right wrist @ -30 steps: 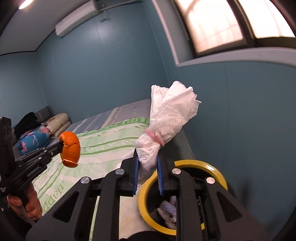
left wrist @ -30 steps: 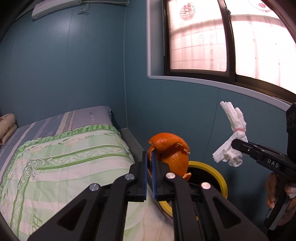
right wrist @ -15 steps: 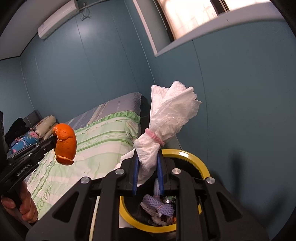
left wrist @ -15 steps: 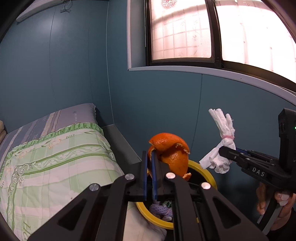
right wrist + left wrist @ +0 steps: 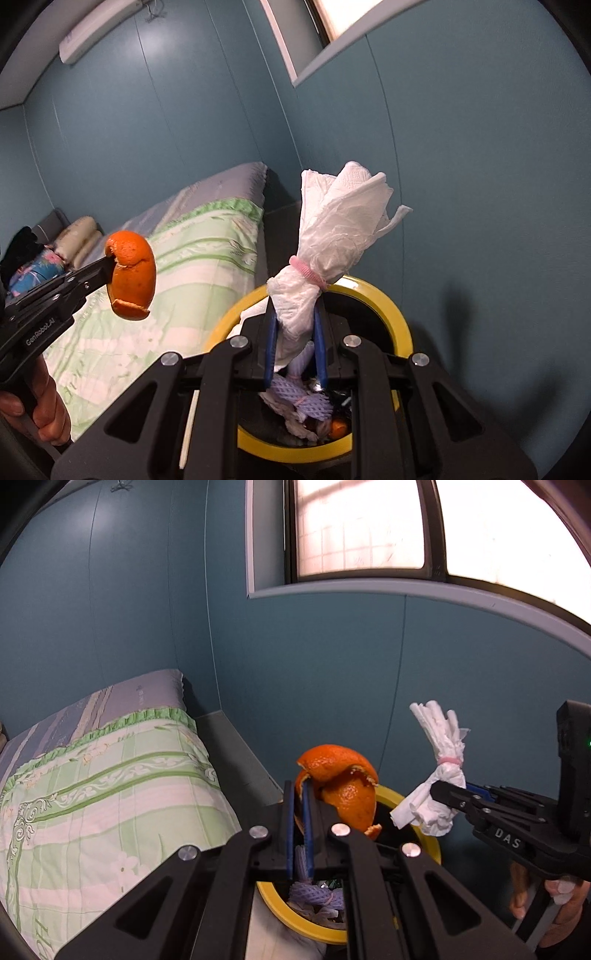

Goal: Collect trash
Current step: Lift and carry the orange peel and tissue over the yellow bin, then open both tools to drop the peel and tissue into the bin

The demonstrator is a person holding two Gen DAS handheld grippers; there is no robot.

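We are pinching a curled orange peel (image 5: 341, 784) in the left gripper (image 5: 300, 812), its jaws pressed nearly together, and clamping a banded wad of tissue (image 5: 332, 258) in the right gripper (image 5: 295, 343). Both are hanging just above the yellow-rimmed bin (image 5: 391, 306). The peel is hanging toward the rim's nine o'clock edge beside the bed (image 5: 177, 258), so releasing there risks dropping it onto the sheets. At twelve o'clock the wall (image 5: 461, 184) is crowding us.
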